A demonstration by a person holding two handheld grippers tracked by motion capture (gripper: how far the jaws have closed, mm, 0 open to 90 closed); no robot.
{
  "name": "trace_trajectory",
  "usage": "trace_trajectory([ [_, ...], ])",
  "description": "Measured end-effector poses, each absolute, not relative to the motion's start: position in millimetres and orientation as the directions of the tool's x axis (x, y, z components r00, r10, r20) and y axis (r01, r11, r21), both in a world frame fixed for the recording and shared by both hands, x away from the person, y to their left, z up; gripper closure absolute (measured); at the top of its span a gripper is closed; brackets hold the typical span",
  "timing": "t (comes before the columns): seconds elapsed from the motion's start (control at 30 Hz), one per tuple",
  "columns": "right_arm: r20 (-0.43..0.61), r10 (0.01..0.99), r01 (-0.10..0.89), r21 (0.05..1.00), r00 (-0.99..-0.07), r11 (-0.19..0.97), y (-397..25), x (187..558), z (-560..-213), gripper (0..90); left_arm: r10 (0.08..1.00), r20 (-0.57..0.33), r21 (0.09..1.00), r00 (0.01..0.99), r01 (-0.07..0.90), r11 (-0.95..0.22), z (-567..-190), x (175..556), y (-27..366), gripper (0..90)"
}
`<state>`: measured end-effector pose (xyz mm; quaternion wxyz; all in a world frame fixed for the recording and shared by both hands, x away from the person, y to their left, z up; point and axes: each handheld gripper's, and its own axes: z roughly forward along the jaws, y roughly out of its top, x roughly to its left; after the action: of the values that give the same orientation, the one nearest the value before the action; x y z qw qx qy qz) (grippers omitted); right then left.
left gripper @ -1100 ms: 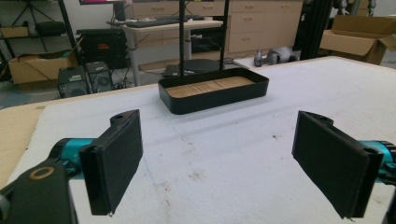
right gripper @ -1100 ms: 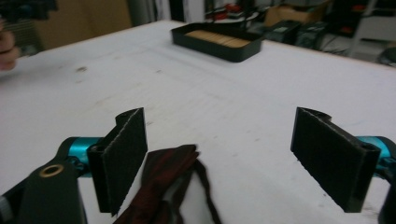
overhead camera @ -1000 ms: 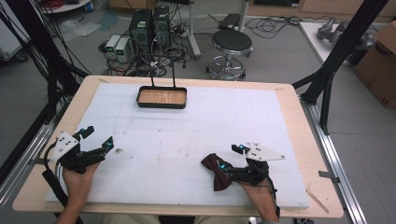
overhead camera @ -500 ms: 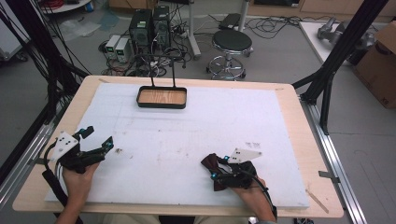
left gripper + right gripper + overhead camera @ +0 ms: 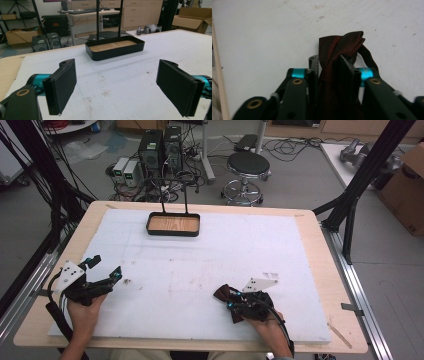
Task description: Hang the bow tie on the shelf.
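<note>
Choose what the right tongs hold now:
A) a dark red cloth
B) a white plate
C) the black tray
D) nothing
A: in the right gripper view the right tongs are shut on the dark red cloth, pinched between the two jaws.

A dark red bow tie [image 5: 338,47] is seen at the centre of the right gripper view, bunched and pinched upright, and at lower centre right of the high view on white padding.
</note>
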<state>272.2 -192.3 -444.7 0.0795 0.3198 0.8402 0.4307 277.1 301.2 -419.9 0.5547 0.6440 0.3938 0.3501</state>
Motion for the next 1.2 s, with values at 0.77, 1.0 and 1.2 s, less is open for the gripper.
trace_trajectory([
  [0.77,0.123,0.649,0.388,0.877,-0.751,0.283,-196,295,-390,77.6,0.892,0.021,0.991,0.452,0.110,-0.079,-419,277,297,17.4],
  [1.0,0.127,0.637,0.380,0.882,-0.760,0.278,-192,322,-363,77.6,0.891,0.021,0.991,0.453,0.109,-0.079,-420,277,297,17.4],
  [1.2,0.105,0.643,0.371,0.881,-0.759,0.293,-181,349,-346,77.6,0.892,0.018,0.992,0.451,0.105,-0.073,-420,277,298,17.5],
])
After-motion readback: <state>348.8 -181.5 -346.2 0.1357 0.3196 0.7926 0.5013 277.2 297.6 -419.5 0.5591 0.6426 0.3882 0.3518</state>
